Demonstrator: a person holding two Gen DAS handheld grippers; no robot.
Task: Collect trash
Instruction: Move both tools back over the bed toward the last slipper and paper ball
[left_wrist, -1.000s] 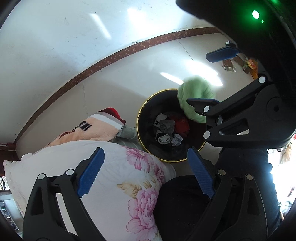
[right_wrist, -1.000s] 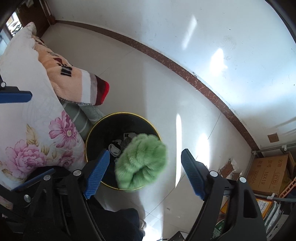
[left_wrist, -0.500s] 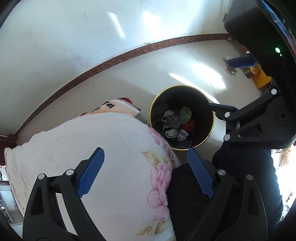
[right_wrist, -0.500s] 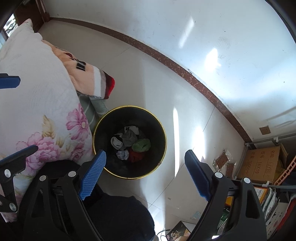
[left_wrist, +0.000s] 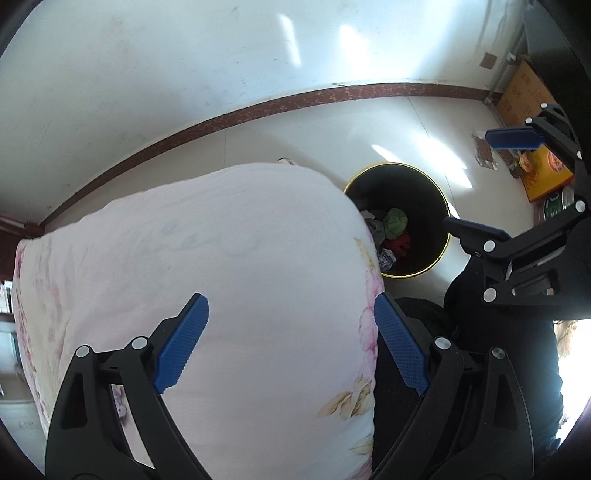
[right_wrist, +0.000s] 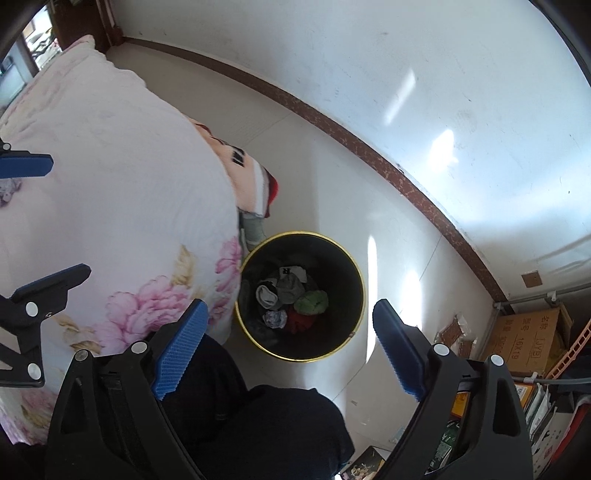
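Note:
A black trash bin with a gold rim (right_wrist: 360, 284) stands on the pale floor and shows in the left wrist view (left_wrist: 443, 206) too. Inside it lie a green fuzzy ball (right_wrist: 312, 302) (left_wrist: 395, 221), a red item (right_wrist: 300, 322) and several socks (right_wrist: 288, 286). My right gripper (right_wrist: 290, 349) is open and empty, high above the bin's near side. My left gripper (left_wrist: 291, 345) is open and empty over a floral quilt (left_wrist: 229, 280). The right gripper shows at the right of the left wrist view (left_wrist: 491, 184), also open.
The floral quilt (right_wrist: 110, 206) covers a bed left of the bin, with a striped peach blanket (right_wrist: 251, 173) beside it. Cardboard boxes (right_wrist: 524, 332) and clutter stand at the right by the wall. A dark-clothed leg (right_wrist: 258, 417) is below.
The green fuzzy ball has dropped from just below the right gripper into the bin. Both grippers have risen and pulled back; the left one has swung over the quilt.

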